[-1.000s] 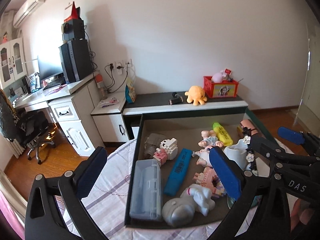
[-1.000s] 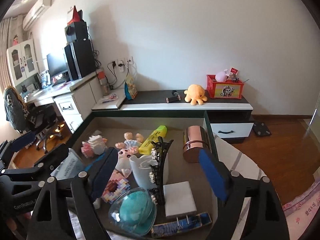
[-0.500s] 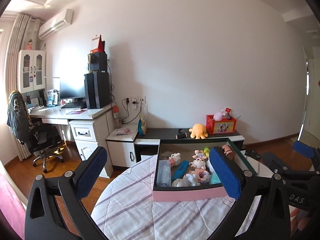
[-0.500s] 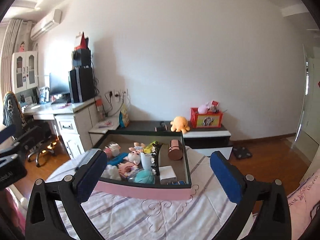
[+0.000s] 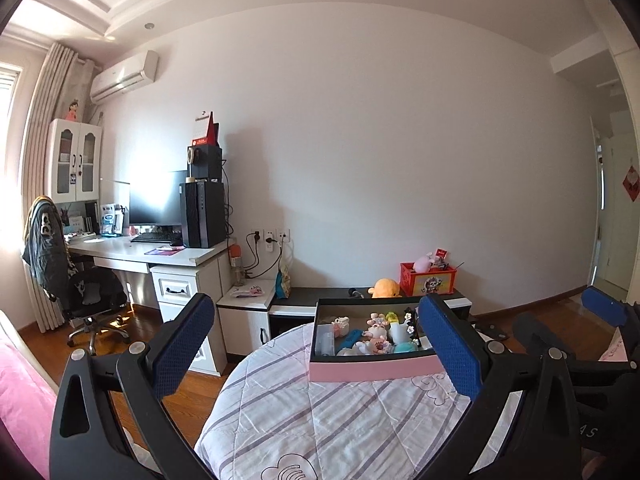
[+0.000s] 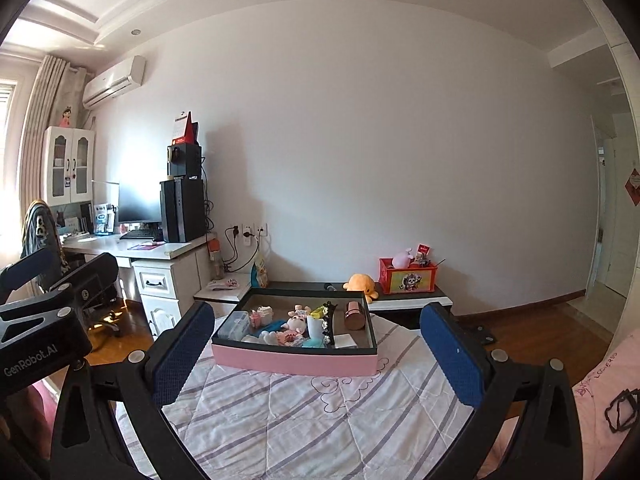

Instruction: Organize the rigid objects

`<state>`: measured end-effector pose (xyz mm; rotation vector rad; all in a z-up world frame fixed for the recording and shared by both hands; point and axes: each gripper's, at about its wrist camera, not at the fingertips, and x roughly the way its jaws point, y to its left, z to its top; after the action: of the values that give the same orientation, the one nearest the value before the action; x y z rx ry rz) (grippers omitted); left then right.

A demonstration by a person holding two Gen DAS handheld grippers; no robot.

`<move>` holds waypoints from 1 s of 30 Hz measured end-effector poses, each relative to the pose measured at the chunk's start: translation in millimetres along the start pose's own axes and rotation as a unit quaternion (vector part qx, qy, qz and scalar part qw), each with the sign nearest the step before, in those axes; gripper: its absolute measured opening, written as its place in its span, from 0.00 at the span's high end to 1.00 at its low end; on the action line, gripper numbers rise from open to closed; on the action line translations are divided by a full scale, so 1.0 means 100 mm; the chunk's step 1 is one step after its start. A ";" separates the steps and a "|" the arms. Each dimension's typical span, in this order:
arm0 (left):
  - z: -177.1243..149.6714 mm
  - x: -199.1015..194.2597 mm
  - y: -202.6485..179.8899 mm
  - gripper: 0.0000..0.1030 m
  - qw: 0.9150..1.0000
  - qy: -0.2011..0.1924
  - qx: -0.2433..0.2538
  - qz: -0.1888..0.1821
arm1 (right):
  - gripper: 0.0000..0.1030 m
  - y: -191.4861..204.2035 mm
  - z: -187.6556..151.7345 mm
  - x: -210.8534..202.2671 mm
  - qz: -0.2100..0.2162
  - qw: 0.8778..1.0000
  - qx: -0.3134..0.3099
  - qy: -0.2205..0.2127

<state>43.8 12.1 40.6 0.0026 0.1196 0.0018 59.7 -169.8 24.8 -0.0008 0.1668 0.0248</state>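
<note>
tray [image 6: 294, 362] on bed [image 6: 280, 420] | toys in tray — desk [image 6: 160, 250] behind-left

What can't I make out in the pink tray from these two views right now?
- Pink tray floor: both views, hidden by its near wall.
- Small figures: both views, too small to identify.
- Tray's right end: left wrist view, behind the left gripper's right finger.

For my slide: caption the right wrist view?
Open right gripper faces a pink tray of small toys on a striped quilt.
</note>
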 end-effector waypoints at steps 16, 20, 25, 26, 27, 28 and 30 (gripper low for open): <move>0.04 -0.41 -0.07 0.00 1.000 -0.024 0.005 -0.003 | 0.00 0.00 0.02 -0.47 -0.030 0.999 -0.007 -0.032; 0.05 -0.43 -0.08 0.00 1.000 -0.029 0.001 -0.009 | 0.00 -0.03 0.03 -0.49 -0.034 0.999 -0.007 -0.041; 0.04 -0.44 -0.10 0.00 0.999 -0.039 0.005 -0.018 | 0.00 -0.03 0.02 -0.49 -0.041 0.998 -0.012 -0.046; 0.04 -0.45 -0.12 0.00 0.999 -0.040 0.006 -0.025 | 0.00 -0.03 0.01 -0.50 -0.041 0.998 -0.014 -0.046; 0.03 -0.47 -0.14 0.00 0.999 -0.043 0.009 -0.028 | 0.00 -0.01 0.01 -0.50 -0.040 0.998 -0.016 -0.047; 0.03 -0.48 -0.17 0.00 0.999 -0.045 0.014 -0.027 | 0.00 0.00 0.00 -0.49 -0.039 0.998 -0.019 -0.046; 0.03 -0.49 -0.21 0.00 0.998 -0.050 0.024 -0.017 | 0.00 0.02 -0.01 -0.49 -0.038 0.998 -0.020 -0.047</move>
<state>-4.3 -9.5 49.4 0.0483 0.0192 -0.0345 10.8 -169.4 31.6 -0.0452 0.0726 -0.0471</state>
